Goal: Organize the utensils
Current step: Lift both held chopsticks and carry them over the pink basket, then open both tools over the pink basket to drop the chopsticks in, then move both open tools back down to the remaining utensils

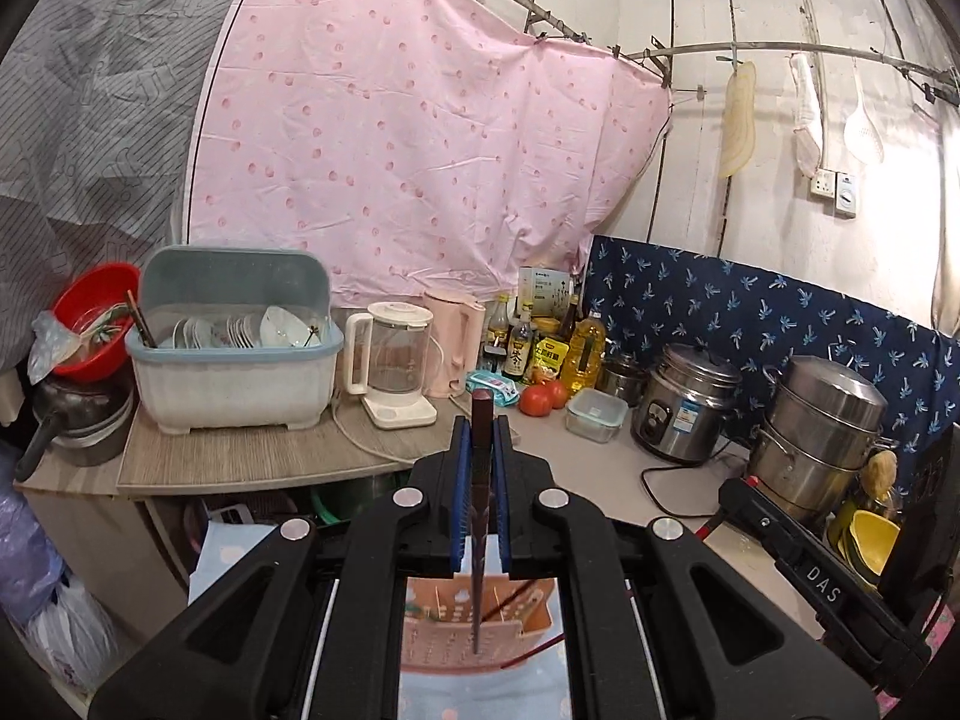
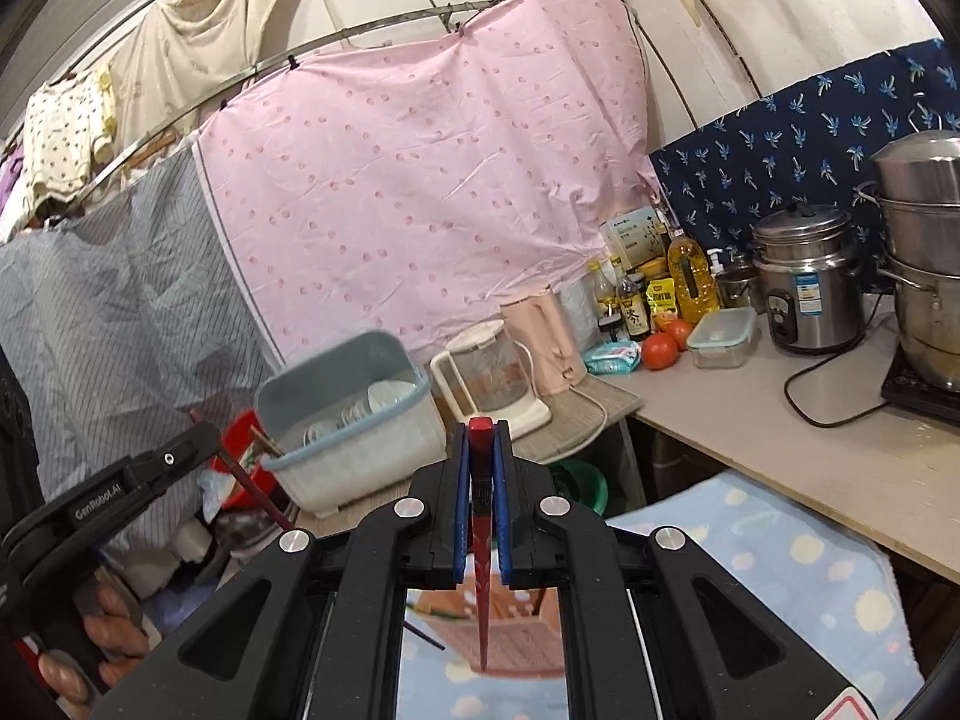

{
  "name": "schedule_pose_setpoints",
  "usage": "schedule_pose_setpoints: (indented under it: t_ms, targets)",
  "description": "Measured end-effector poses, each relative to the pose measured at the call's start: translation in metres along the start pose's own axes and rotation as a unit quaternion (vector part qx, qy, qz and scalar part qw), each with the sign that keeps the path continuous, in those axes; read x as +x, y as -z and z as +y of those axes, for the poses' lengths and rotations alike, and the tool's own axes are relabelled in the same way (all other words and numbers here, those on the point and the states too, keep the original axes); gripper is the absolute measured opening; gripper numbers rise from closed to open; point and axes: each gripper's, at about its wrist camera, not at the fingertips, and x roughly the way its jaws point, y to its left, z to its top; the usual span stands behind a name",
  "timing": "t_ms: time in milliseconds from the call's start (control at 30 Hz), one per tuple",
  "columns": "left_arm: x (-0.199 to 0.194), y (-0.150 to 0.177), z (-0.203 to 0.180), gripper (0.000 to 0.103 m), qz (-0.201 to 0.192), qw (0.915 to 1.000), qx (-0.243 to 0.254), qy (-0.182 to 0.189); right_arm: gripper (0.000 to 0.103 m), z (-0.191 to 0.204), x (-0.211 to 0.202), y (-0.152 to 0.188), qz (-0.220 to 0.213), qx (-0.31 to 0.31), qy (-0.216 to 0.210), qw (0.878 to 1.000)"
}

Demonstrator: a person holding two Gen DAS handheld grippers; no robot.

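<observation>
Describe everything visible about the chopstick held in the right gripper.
The red chopstick looks lacquered, with a square blunt top and a dark printed band, tapering to a thin tip. It is clamped between the blue pads of the right gripper, which is shut on it. Its tip points down at the pink slotted holder on the dotted blue cloth, apparently just above it.

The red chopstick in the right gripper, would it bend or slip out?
Probably stiff: the red chopstick hangs straight, tip down, over the pink holder. It looks thin and glossy, so it might slide or swivel between the right hand-held gripper's blue pads. Likely very light.
</observation>
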Motion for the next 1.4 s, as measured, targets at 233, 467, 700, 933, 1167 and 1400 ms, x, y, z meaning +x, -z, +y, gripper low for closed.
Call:
schedule_pose_setpoints:
  t_ms: [233,467,700,933,1167,1400]
  targets:
    - [0.049,0.003,0.007,0.007,0.013,0.9999,0.003,-0.007,0.007,-0.017,0.052,0.000,-0.003,0.035,0.013,0.999]
    - [0.083,0.026,0.022,0.007,0.043,0.9989,-0.015,-0.007,0.007,-0.027,0.091,0.022,0.028,0.031,0.028,0.999]
    - [0.106,0.045,0.035,0.007,0.072,0.9969,-0.031,-0.008,0.007,-0.035,0.111,0.047,0.057,0.028,0.040,0.997]
    - [0.106,0.054,0.041,0.044,0.079,0.9958,-0.044,-0.014,0.031,-0.034,0.101,0.053,0.044,0.018,0.061,0.997]
    - [0.083,0.058,0.041,0.045,0.077,0.9960,-0.041,-0.017,0.034,-0.033,0.076,0.059,0.050,0.019,0.050,0.997]
    - [0.042,0.087,0.035,0.053,0.112,0.9932,-0.031,-0.001,0.034,-0.034,0.032,0.094,0.083,0.018,0.048,0.995]
